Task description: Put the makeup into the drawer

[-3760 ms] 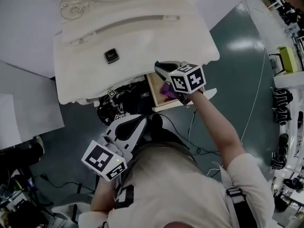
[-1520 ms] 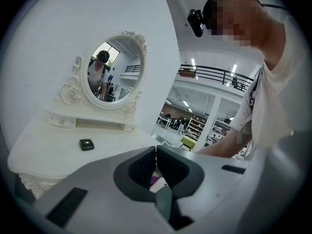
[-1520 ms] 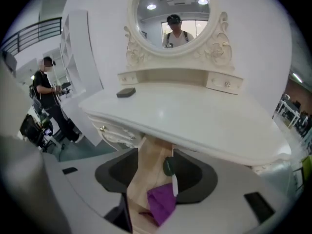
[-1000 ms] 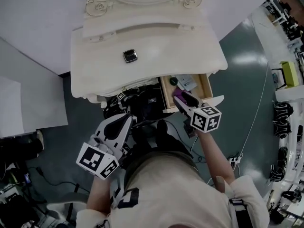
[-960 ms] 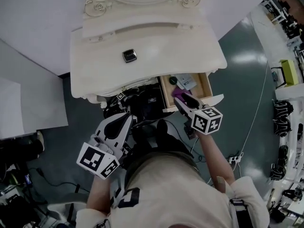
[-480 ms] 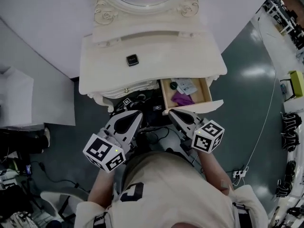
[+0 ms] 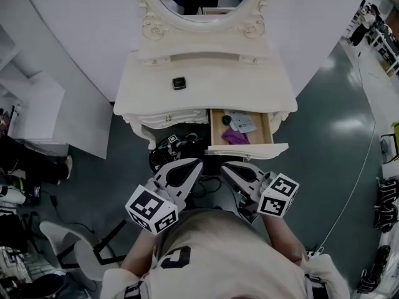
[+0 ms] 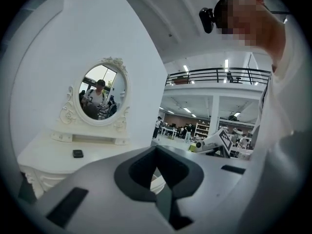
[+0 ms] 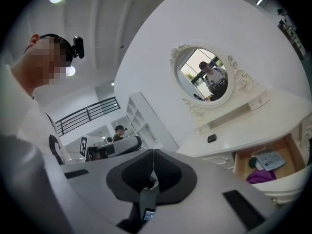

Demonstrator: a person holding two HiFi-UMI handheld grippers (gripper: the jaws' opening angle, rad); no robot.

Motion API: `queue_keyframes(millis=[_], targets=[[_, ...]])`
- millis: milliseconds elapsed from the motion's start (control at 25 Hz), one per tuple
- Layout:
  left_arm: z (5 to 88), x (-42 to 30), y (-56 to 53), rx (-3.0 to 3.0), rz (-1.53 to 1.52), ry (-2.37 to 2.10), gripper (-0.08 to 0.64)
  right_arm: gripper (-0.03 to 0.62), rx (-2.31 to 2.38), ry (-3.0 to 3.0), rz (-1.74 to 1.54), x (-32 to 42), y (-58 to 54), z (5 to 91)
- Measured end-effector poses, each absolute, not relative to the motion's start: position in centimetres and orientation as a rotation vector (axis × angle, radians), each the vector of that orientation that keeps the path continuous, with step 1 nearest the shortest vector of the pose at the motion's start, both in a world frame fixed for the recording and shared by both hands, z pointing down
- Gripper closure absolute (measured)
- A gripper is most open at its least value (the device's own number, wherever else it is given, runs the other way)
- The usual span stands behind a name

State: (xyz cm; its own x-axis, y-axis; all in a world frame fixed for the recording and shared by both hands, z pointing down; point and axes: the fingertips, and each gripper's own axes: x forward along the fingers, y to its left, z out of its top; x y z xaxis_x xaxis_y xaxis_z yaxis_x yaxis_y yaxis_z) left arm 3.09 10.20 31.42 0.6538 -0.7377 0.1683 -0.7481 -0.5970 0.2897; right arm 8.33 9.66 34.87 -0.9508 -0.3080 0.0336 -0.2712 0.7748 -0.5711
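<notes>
Left gripper (image 7: pixel 192 162): jaws together, empty.
Right gripper (image 7: pixel 225 166): jaws together, empty.
Purple soft pouch (image 7: pixel 234 136): in open wooden drawer (image 7: pixel 247 149), front edge.

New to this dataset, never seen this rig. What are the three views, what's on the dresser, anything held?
No robot: a person holds a gripper in each hand, left gripper and right gripper; the marker cubes are part of them. The top-down picture is from a head camera; the other two ride on the grippers, looking along their fingers. A small dark case lies on the dressing table. Its drawer is open, a purple item among small things inside. Both grippers are shut, holding nothing.
</notes>
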Motion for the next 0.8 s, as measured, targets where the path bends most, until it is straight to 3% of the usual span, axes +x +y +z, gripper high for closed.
queue_keyframes(millis=[800], targets=[[31.7, -3.2, 17.1, 2.419, -0.005, -1.379, 0.502, 0.563, -0.171, 3.006, -0.952, 1.5, 16.3, 34.5]])
